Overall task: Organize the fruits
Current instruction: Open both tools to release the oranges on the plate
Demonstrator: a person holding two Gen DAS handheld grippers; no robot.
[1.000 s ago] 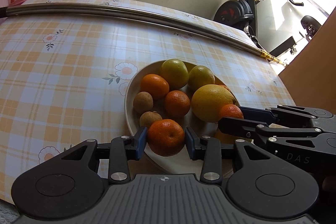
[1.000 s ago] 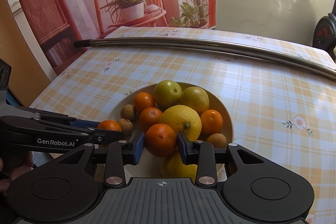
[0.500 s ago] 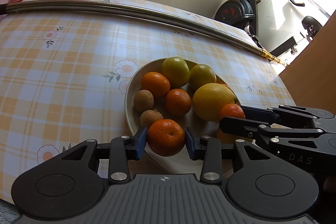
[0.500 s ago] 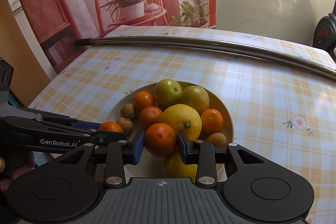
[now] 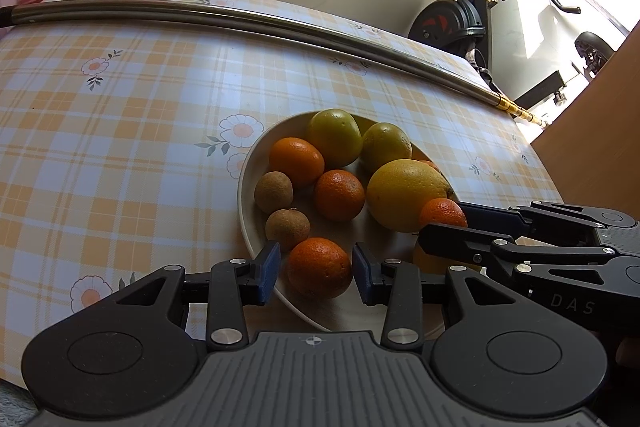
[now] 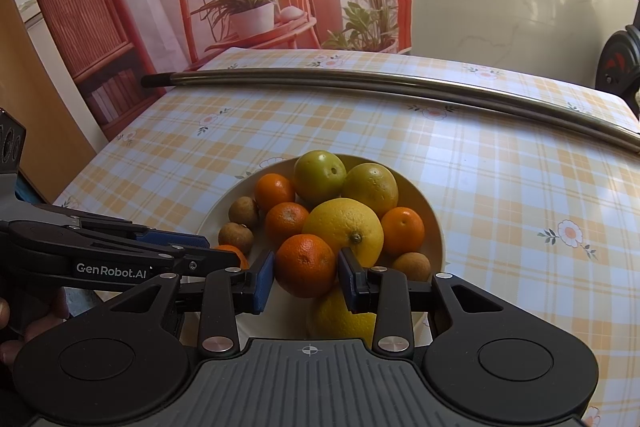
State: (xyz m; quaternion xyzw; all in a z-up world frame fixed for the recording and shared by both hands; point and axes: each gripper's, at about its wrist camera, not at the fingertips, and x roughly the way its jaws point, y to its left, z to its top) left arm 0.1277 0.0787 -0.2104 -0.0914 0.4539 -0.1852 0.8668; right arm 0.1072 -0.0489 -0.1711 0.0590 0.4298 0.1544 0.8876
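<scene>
The worktop (image 6: 520, 187) wears an orange-and-blue checked cloth with daisies. On it rest a cream bowl (image 6: 434, 223) heaped with fruit and, near the far edge, a long metal rod (image 6: 400, 87)

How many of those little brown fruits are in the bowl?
3: two sit side by side at the bowl's left edge, one at its right edge. More may hide under the pile.

A bowl (image 6: 438, 227) sits on the table (image 6: 520, 187), near its front edge. A heap of fruit lies in it: a large lemon (image 6: 344, 225) in the middle, two round fruits (image 6: 320, 177) behind it, small kiwis (image 6: 243, 211) at the left. A metal rod (image 6: 400, 87) lies across the table behind the bowl
</scene>
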